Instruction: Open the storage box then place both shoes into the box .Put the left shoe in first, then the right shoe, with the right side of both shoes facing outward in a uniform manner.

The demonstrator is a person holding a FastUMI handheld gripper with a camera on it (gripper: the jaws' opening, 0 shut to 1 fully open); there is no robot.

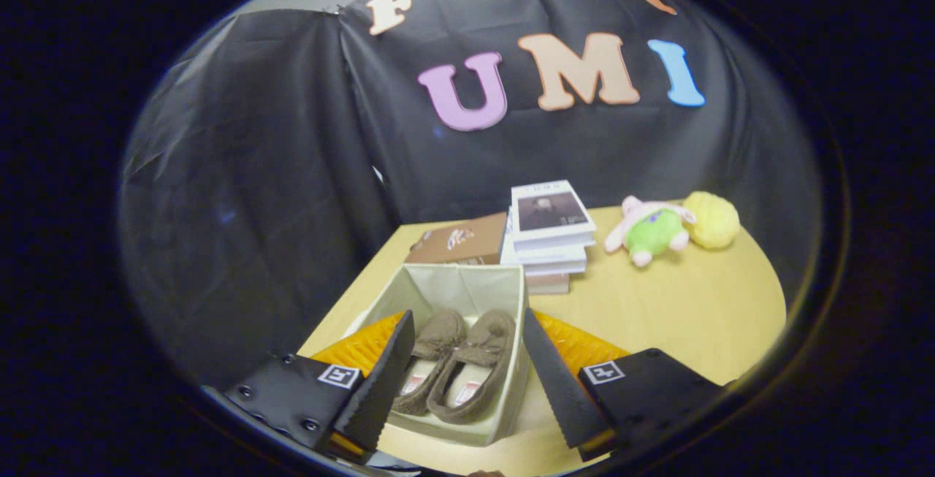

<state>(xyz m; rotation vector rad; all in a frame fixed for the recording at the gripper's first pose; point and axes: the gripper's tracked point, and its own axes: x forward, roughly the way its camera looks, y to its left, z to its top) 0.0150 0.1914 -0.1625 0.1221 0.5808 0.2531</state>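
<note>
An open pale fabric storage box (504, 294) stands on the wooden table just ahead of my fingers. Two brown moccasin shoes lie inside it side by side, toes pointing away from me: one shoe (431, 360) on the left, the other shoe (475, 371) on the right, their light insoles showing. My gripper (467, 382) hovers above the near part of the box, open wide, with nothing held. The left fingertip (380, 382) covers the box's near left corner, and the right fingertip (559, 382) sits outside its right wall.
Behind the box lies a brown lid or flat box (462, 240) and a stack of books (549, 232). Farther right on the table (679, 316) are a pink and green plush toy (650, 232) and a yellow fluffy ball (711, 220). The black cloth wall closes the back and left.
</note>
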